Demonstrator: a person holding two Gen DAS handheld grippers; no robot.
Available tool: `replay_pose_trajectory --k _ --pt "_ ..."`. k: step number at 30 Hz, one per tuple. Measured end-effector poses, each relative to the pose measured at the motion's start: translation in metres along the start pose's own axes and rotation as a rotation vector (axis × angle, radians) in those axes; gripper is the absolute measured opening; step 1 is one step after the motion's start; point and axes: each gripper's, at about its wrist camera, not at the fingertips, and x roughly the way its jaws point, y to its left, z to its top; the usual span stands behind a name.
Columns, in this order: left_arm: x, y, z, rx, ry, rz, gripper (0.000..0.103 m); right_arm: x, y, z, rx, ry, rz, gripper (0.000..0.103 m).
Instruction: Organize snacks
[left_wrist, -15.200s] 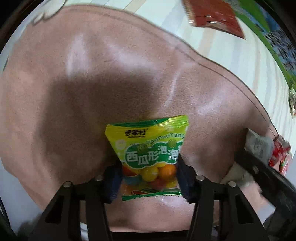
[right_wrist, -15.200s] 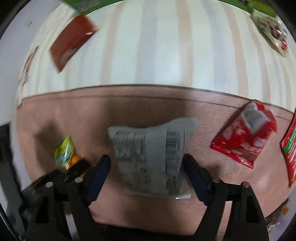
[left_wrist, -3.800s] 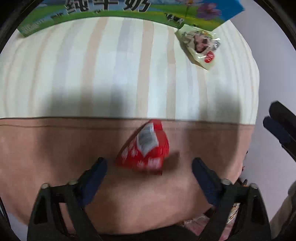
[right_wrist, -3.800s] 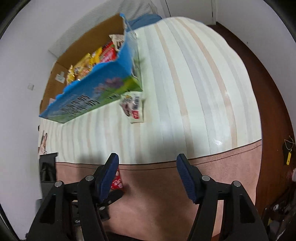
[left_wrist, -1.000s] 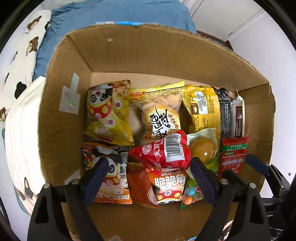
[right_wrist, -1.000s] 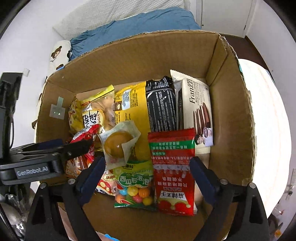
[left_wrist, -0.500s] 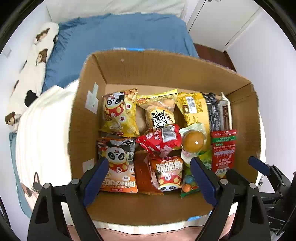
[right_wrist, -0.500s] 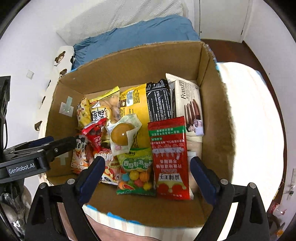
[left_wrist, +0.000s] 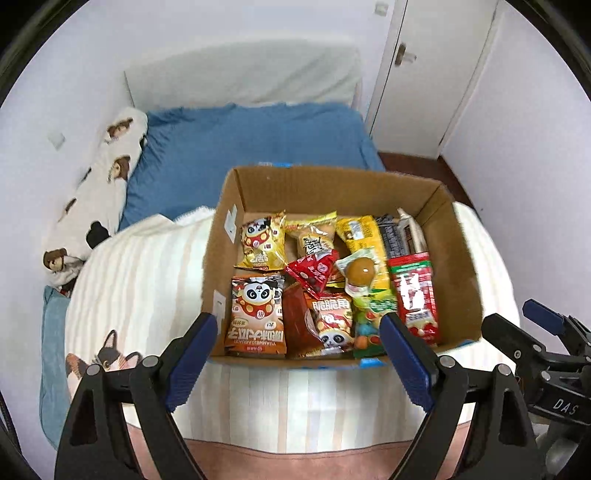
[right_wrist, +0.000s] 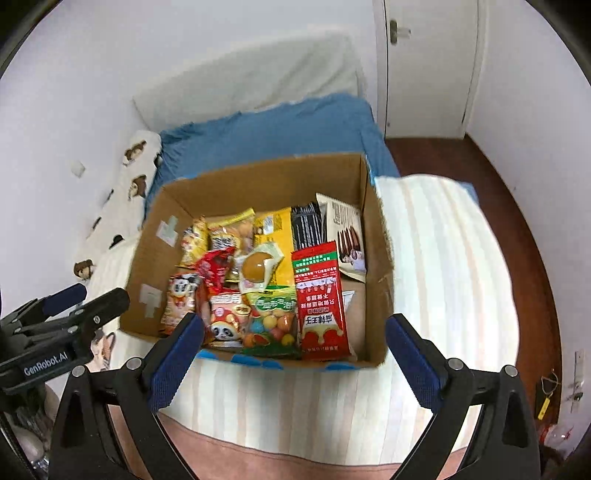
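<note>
Striped bedcover (left_wrist: 147, 280) under snack-packed cardboard box (left_wrist: 458, 266); both tools (left_wrist: 297, 338) (right_wrist: 293, 343) spread, empty.

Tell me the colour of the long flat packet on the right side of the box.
Red with a green band, clearest in the right wrist view.

Black tongs (left_wrist: 297, 354) with blue pads (left_wrist: 188, 360), silver screws, white "GenRobot.AI" lettering.
</note>
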Motion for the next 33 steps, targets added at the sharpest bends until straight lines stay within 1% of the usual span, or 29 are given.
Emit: replay_pose_trajectory --k 3,8,11,16,20,27,32,33 --pt "-0.032 -0.002 -0.015 0.007 -0.059 -0.001 0.090 -0.031 0.007 -0.014 -0.011 -0.052 0.014 0.101" --pt "-0.078 -0.006 -0.043 0.020 -0.133 -0.014 0.090 -0.086 0.017 -0.042 -0.033 -0.141 0.020 0.101" --pt "-0.103 -0.008 -0.062 0.022 -0.177 -0.001 0.090 -0.113 0.021 -0.061 -0.033 -0.176 0.030 0.101" --pt "-0.138 -0.009 -0.090 0.011 -0.229 0.015 0.090 -0.157 0.029 -0.093 -0.044 -0.241 0.024 0.101" --pt "-0.165 -0.012 -0.109 0.016 -0.284 0.052 0.090 -0.188 0.034 -0.113 -0.061 -0.288 0.015 0.101" --pt "-0.203 -0.010 -0.132 -0.012 -0.350 0.059 0.090 -0.230 0.037 -0.140 -0.073 -0.343 0.008 0.101" --pt "-0.214 -0.011 -0.138 -0.013 -0.377 0.079 0.090 -0.245 0.038 -0.149 -0.083 -0.373 -0.009 0.103" --pt "-0.214 -0.011 -0.139 -0.013 -0.378 0.080 0.093 -0.247 0.038 -0.149 -0.083 -0.375 -0.012 0.103"
